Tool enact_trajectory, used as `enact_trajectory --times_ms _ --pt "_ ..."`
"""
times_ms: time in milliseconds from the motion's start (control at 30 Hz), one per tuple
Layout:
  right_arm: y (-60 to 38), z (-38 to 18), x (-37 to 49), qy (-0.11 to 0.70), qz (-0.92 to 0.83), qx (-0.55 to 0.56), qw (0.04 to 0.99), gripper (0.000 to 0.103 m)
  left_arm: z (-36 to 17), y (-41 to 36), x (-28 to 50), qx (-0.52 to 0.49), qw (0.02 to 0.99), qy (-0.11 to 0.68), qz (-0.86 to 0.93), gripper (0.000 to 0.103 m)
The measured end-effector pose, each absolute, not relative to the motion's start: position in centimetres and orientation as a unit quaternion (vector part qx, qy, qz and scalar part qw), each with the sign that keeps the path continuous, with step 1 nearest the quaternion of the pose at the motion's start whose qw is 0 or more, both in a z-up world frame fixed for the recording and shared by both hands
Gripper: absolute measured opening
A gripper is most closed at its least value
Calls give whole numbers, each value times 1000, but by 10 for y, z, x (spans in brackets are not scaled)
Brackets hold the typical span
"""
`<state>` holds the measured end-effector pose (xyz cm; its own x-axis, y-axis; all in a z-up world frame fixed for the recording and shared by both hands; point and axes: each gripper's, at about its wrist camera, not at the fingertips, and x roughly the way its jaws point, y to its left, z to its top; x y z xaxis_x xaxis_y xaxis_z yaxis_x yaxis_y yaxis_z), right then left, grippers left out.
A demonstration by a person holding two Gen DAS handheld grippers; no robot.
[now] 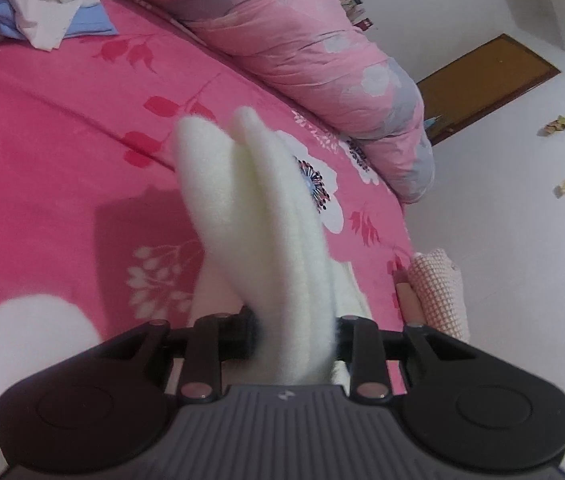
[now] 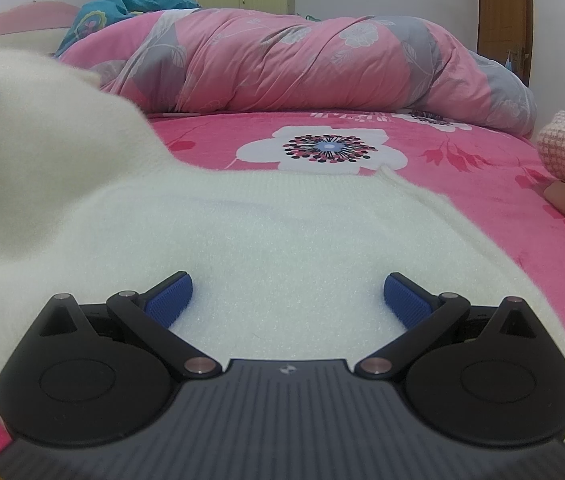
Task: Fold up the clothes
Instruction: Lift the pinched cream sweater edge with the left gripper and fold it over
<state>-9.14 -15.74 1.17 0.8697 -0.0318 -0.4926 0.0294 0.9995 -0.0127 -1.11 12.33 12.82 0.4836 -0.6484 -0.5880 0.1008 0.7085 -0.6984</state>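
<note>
A fluffy white sweater [image 2: 282, 240] lies spread on the pink flowered bed sheet [image 2: 462, 208]. My left gripper [image 1: 294, 340] is shut on a bunched fold of the sweater [image 1: 258, 208] and holds it up off the bed; the cloth hides its pads. From the right wrist view that raised part [image 2: 42, 140] hangs at the left. My right gripper [image 2: 288, 300] rests low over the flat part of the sweater, its blue pads [image 2: 172, 300] wide apart with nothing pinched between them.
A rolled pink and grey quilt [image 2: 302, 64] runs along the far side of the bed. A pile of white and blue clothes [image 1: 34, 0] sits at the far left corner. A person's arm in a pink checked knit sleeve [image 1: 438, 292] is at the bed's right edge, beside the white floor [image 1: 522, 240].
</note>
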Motion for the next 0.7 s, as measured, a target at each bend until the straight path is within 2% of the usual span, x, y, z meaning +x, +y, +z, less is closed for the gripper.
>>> enact_trajectory --times_ms 267,700 --pt "-168 17 -87 267 39 -28 963 102 155 68 -18 -281 813 468 -201 28" --pt "-179 10 -92 242 65 -6 968 102 168 -74 -22 -159 828 508 -176 29"
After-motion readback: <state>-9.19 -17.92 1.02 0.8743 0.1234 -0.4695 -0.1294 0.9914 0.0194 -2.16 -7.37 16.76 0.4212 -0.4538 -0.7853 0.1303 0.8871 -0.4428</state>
